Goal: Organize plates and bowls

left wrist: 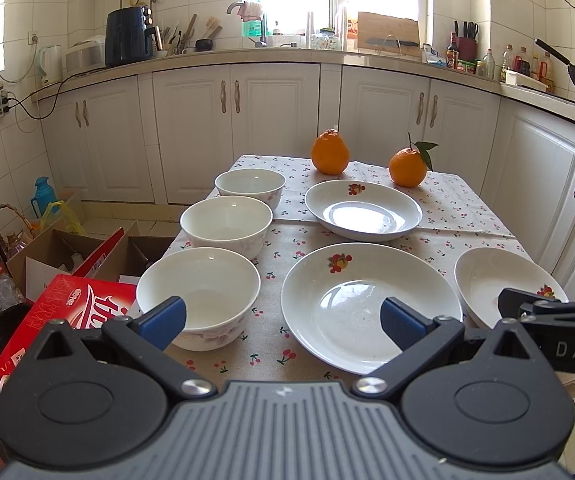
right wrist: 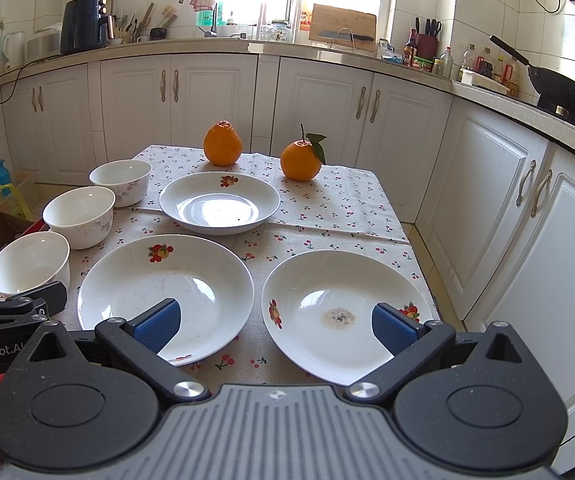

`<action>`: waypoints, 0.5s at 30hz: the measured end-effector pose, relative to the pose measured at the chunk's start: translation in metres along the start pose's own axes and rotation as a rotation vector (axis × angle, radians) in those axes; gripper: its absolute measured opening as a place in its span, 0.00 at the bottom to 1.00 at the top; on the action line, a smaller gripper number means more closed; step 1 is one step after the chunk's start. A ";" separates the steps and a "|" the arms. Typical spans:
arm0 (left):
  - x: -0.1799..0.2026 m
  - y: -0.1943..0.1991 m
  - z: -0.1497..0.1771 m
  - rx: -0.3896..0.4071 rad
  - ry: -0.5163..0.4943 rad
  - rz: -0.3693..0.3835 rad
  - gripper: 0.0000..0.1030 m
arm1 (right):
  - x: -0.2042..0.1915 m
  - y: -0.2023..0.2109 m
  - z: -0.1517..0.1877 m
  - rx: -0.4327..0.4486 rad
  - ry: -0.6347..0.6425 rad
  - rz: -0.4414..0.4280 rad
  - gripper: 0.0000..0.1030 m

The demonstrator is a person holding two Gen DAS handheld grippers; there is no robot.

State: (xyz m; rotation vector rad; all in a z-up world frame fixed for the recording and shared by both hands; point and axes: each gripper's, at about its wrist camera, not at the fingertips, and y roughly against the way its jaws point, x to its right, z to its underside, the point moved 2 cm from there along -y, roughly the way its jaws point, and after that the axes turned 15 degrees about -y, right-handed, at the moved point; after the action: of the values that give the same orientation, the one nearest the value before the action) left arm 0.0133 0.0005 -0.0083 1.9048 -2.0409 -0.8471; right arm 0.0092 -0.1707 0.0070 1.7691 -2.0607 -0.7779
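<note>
Across the middle of both frames, three bowls and three plates sit apart on the cherry-print surface (right wrist: pixel 339 208), none stacked yet. The left gripper (left wrist: pixel 283 318) hangs open and empty, its fingers (left wrist: pixel 163 320) framing the gap between the near bowl (left wrist: pixel 198 296) at lower left and the middle plate (left wrist: pixel 371 304) at lower centre. The right gripper (right wrist: pixel 275 320) is likewise spread wide and holds nothing; the crumbed plate (right wrist: pixel 343 312) lies between and just beyond its fingers (right wrist: pixel 393 326), lower right of frame. That plate sits near the surface's edge, so a clumsy nudge could tip it off. Glazed rims are likely slippery; a shallow pinch may let a plate slide. The two oranges (right wrist: pixel 222 143) stand well behind.
</note>
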 end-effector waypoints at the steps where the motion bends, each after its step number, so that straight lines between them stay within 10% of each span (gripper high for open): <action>1: 0.000 0.000 0.000 0.000 0.001 0.000 0.99 | 0.000 0.000 0.000 0.000 -0.001 0.000 1.00; 15: -0.001 -0.001 -0.001 0.011 0.003 0.001 0.99 | 0.001 0.000 -0.001 0.002 0.004 -0.008 1.00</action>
State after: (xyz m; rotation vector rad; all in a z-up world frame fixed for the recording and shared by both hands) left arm 0.0143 0.0010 -0.0081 1.9091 -2.0484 -0.8340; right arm 0.0093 -0.1715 0.0073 1.7799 -2.0537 -0.7746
